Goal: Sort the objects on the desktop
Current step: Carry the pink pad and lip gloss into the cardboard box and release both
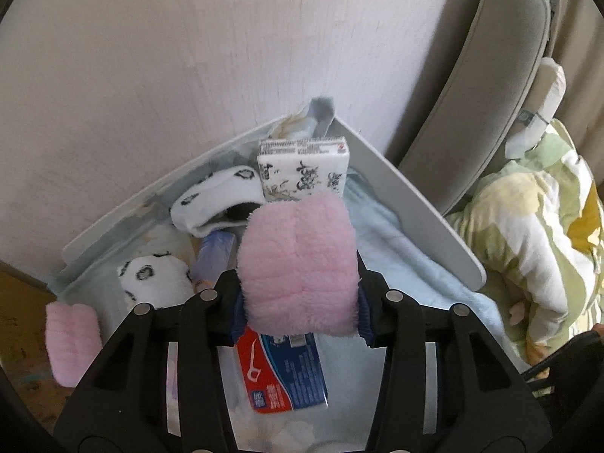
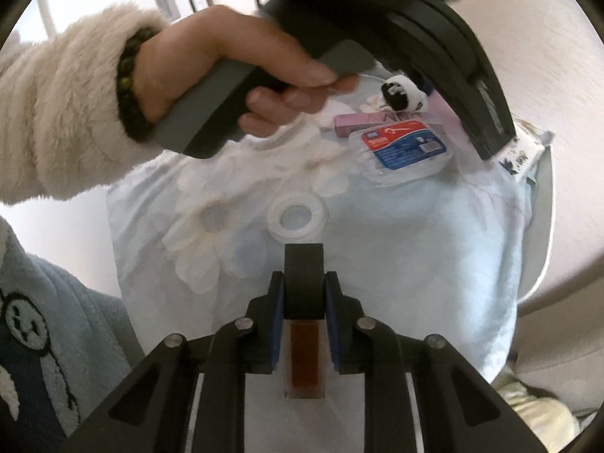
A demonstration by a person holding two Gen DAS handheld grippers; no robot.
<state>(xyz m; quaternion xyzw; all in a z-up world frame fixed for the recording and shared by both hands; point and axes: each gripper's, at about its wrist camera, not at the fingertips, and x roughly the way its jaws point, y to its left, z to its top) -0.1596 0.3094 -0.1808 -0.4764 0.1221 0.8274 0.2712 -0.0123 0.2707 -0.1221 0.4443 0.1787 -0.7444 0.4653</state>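
My left gripper (image 1: 300,294) is shut on a fluffy pink sock (image 1: 298,260) and holds it above the light blue cloth (image 1: 396,264). A second pink sock (image 1: 71,343) lies at the lower left. Under the held sock are a red and blue floss box (image 1: 283,373), white socks with black print (image 1: 219,196), a purple tube (image 1: 213,256) and a tissue pack (image 1: 302,170). My right gripper (image 2: 304,283) is shut on a small clear bottle (image 2: 305,351) with amber liquid and a black cap. In the right wrist view a white ring (image 2: 296,217) lies just ahead, with the floss box (image 2: 406,145) farther off.
The cloth covers a white table (image 1: 426,222) set against a pale wall. A grey padded chair back (image 1: 490,75) and green patterned bedding (image 1: 528,226) are to the right. A hand (image 2: 234,60) in a furry sleeve holds the other gripper's handle over the cloth's far side.
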